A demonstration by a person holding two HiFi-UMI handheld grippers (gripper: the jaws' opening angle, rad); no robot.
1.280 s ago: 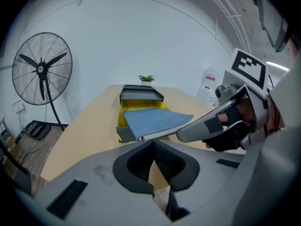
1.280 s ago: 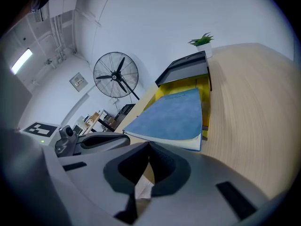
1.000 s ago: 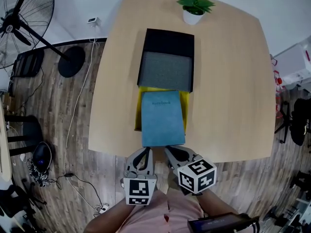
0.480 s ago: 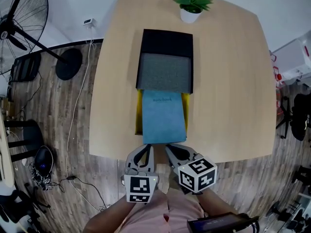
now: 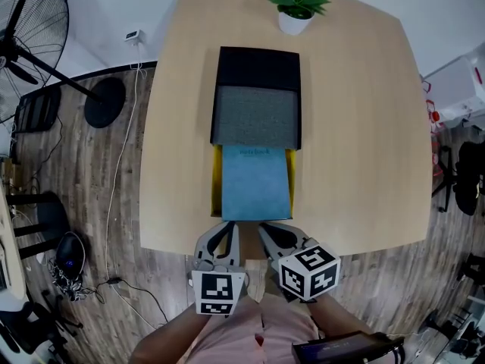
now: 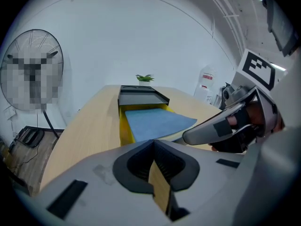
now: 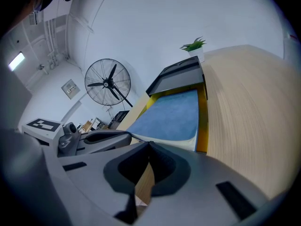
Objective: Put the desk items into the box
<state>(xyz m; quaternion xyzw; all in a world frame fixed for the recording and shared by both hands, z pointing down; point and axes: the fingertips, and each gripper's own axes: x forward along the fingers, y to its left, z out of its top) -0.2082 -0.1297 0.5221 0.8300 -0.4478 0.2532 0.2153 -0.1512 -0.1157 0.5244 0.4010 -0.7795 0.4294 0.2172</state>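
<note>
**Blue notebook lying at the box's mouth**

A blue notebook (image 5: 256,182) is lying flat on a yellow tray (image 5: 217,182), its far end meeting the black box (image 5: 258,67) mid-table (image 5: 356,127). The left gripper (image 5: 230,227) and right gripper (image 5: 265,229) are hovering at the near edge, fingers pressed together, empty. A standing fan (image 5: 30,36) is sitting on the wooden floor (image 5: 91,188).

Blue notebook (image 5: 256,186) has slid farther under the black box (image 5: 258,67). Its printed title (clear of the box a second ago) now sits at the box's rim. Less of it overhangs the near end of the yellow tray (image 5: 217,184), and more bare worktop (image 5: 356,142) shows before it. Left gripper (image 5: 226,227) and right gripper (image 5: 267,228) have advanced behind it.
</note>
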